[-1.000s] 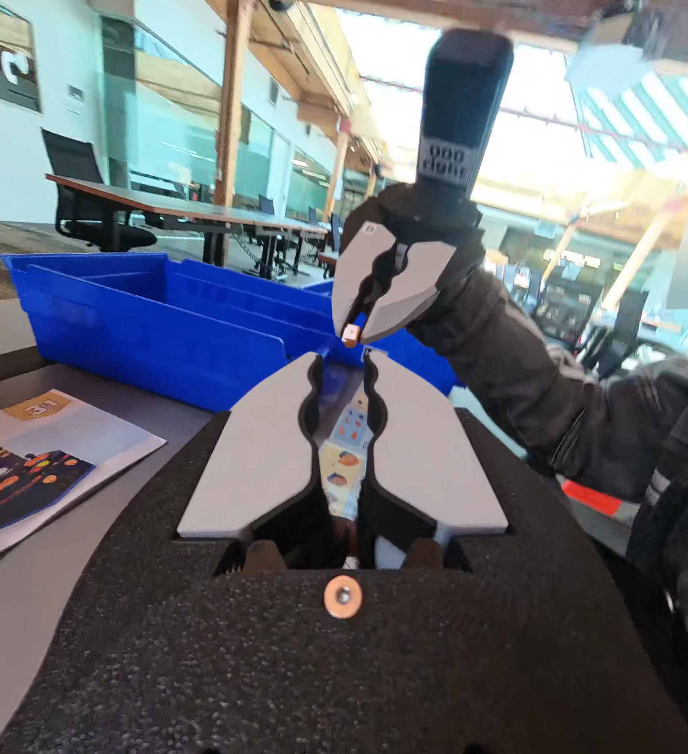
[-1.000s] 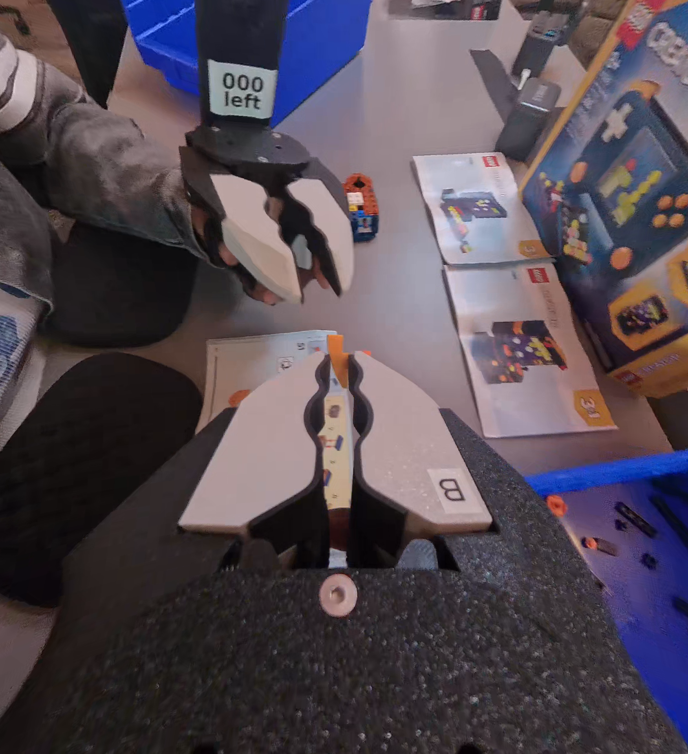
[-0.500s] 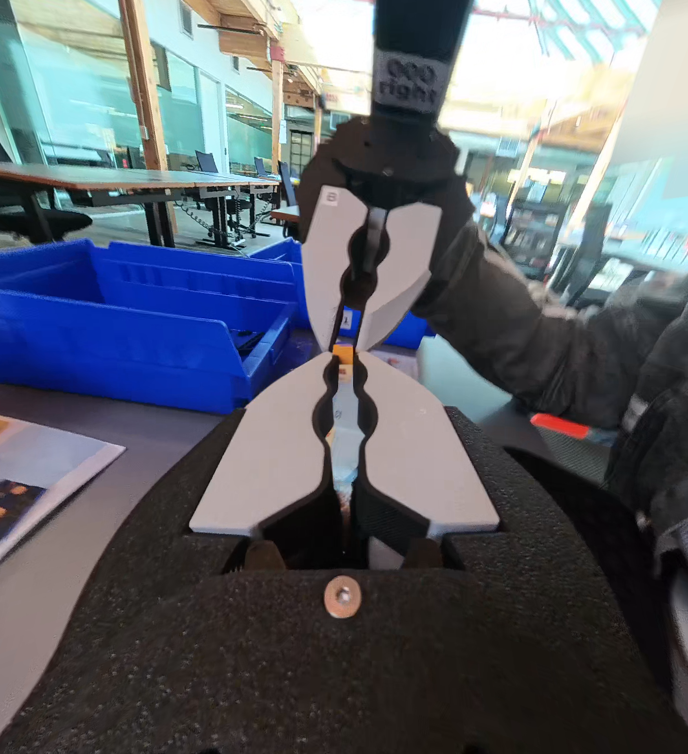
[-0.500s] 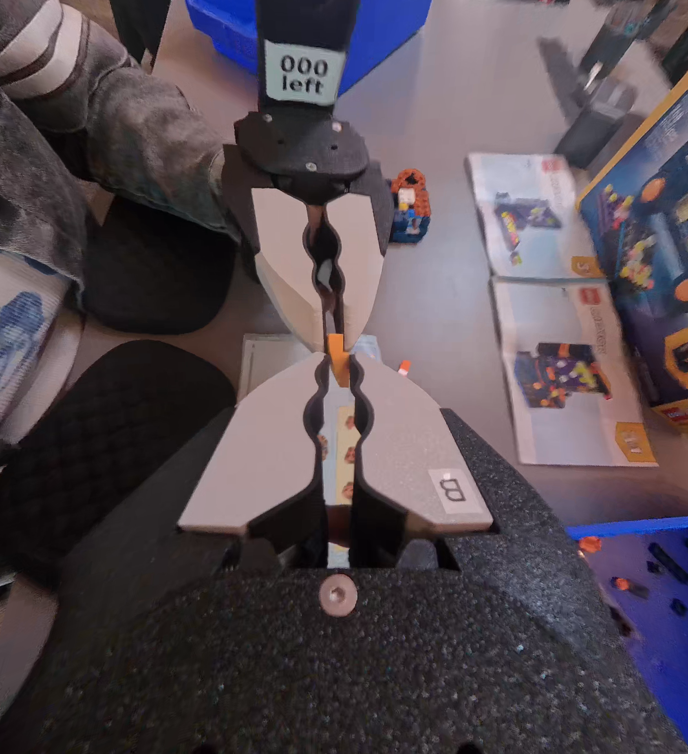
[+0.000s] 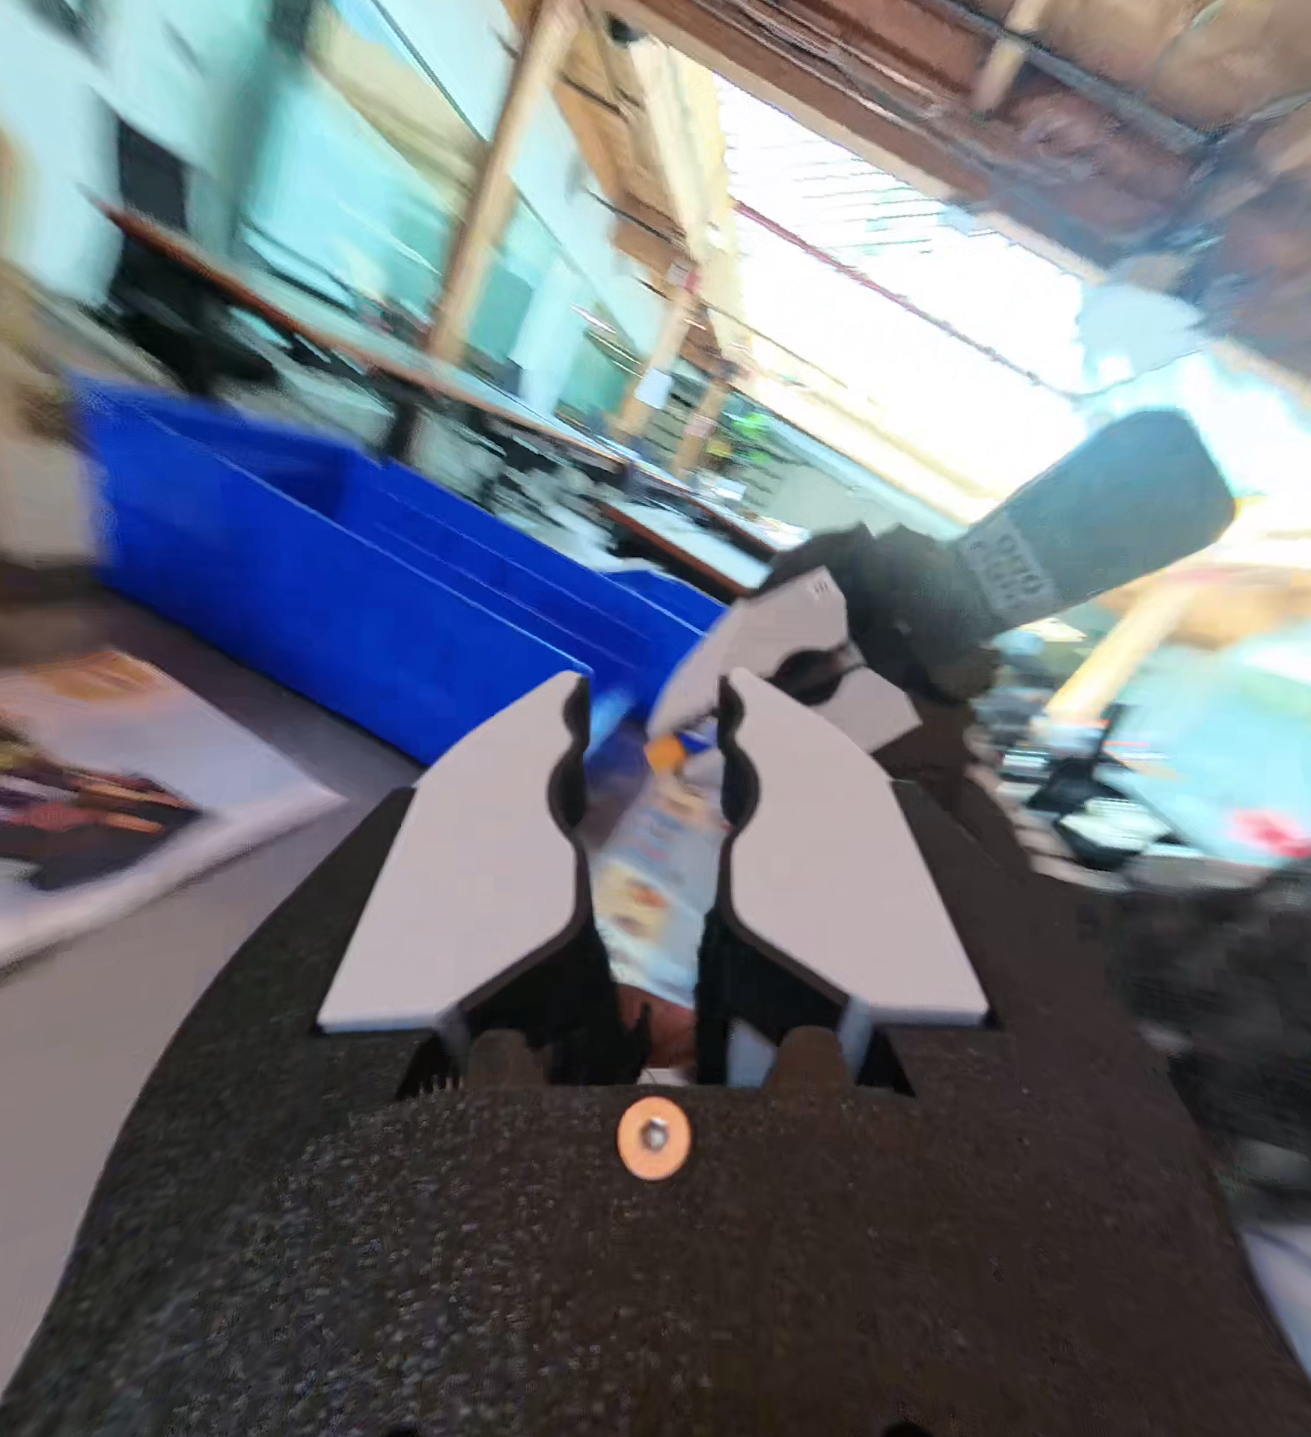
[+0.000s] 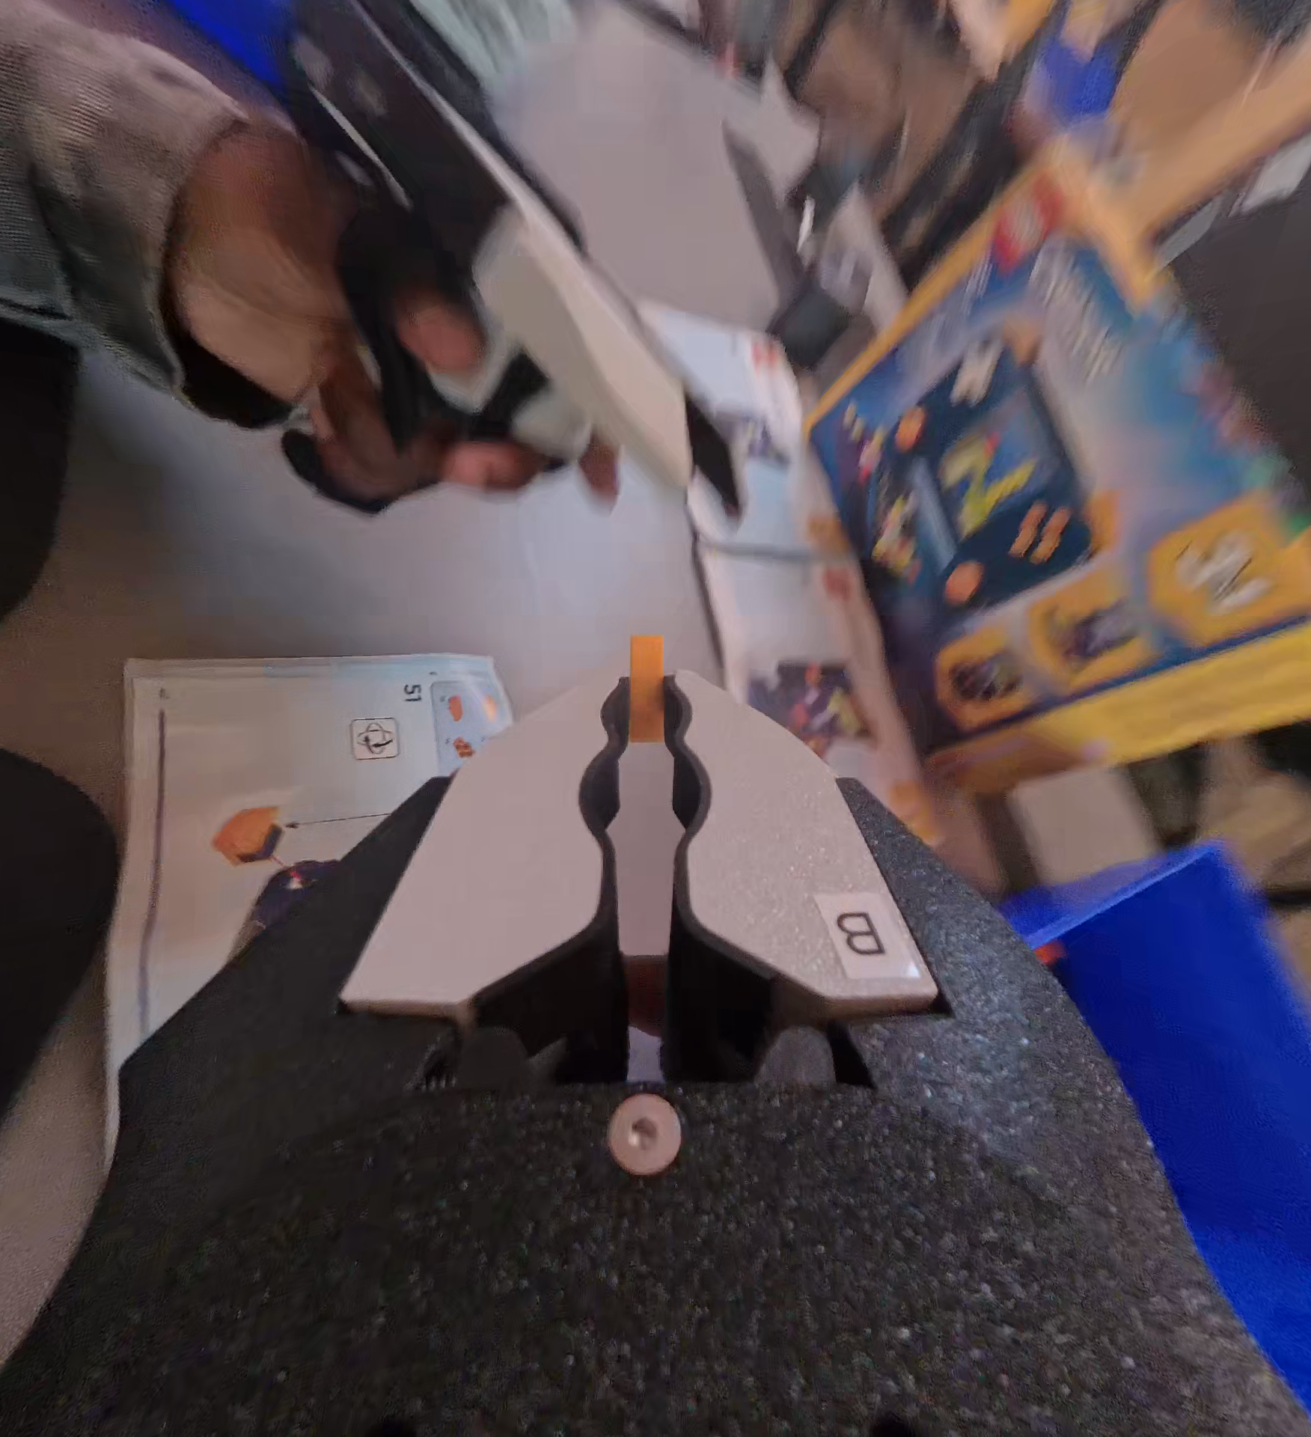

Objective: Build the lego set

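I am working over a grey surface [image 6: 403, 560] that is carrying everything else, and the biggest thing on it is the colourful toy box [image 6: 1064, 498] standing at about two o'clock in my right view, probably propped there as a picture to check against. Next in size is the blue bin [image 5: 341, 575] lying at ten o'clock in my left view, with a second blue bin [image 6: 1212, 1050] at four o'clock in my right view; I judge they are keeping loose pieces within reach. An open instruction booklet [image 6: 279, 746] is lying flat at nine o'clock in my right view, and closed booklets [image 6: 784, 645] are lying between it and the box. My left claw [image 5: 652, 700] is standing apart with nothing between its tips, tilted and blurred. My right claw [image 6: 646, 688] is clamping a small orange piece [image 6: 646, 684] at its very tips, so most of the piece is sticking out free at twelve o'clock.
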`<state>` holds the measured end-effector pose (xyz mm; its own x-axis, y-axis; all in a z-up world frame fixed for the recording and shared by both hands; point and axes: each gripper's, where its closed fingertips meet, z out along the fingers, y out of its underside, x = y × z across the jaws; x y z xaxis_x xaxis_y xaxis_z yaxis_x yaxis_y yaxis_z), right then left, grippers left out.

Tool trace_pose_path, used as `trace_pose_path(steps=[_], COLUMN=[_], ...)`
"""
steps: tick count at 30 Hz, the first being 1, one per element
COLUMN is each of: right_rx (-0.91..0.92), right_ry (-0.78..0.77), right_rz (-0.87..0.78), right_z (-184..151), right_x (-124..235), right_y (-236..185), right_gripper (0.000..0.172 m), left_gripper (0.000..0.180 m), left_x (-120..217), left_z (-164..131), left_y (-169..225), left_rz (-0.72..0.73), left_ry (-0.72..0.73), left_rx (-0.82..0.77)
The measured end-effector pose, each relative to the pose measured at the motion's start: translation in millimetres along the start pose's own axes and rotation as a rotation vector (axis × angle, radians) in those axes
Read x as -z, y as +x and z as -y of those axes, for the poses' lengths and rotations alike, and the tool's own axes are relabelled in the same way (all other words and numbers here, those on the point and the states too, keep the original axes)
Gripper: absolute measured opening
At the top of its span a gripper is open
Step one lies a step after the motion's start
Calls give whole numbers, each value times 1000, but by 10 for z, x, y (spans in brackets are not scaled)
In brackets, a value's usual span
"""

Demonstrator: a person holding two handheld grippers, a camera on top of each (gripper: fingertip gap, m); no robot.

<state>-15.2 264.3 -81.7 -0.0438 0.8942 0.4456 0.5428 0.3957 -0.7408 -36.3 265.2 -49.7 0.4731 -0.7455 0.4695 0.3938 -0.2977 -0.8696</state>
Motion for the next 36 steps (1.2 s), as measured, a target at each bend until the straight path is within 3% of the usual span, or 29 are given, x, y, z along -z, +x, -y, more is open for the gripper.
trace_pose_path(steps=[4,6,9,20,26,31,34,36], right_rx=[-393,-451,-461,-458,-477,-474,-558,-639], right_ry=[-274,-439,-530,-518,-312,-80,61,94], right_rz=[101,188,178,192,147,-172,-439,-474], right_z=[-462,-731,-916,-864,-409,-162,-328,-575], right_x=[-493,-649,-793,-883,-451,450,1131,1318], right_y=[-127,-308,-302,-206,210,1181,1779,1926], right_gripper=[8,8,8,14,21,23,22,21], left_gripper=[32,30,30,31,31,30,29,29], left_x=[426,500,416,405,349,216,64,-64], left_z=[575,635,518,469,398,218,8,-115], left_y=[-275,-247,-249,-294,-279,-168,-82,86], left_rz=[335,371,344,347,342,300,270,189], left_ry=[245,299,257,227,200,132,62,44], left_rx=[-455,-550,-528,-548,-570,-601,-561,-431])
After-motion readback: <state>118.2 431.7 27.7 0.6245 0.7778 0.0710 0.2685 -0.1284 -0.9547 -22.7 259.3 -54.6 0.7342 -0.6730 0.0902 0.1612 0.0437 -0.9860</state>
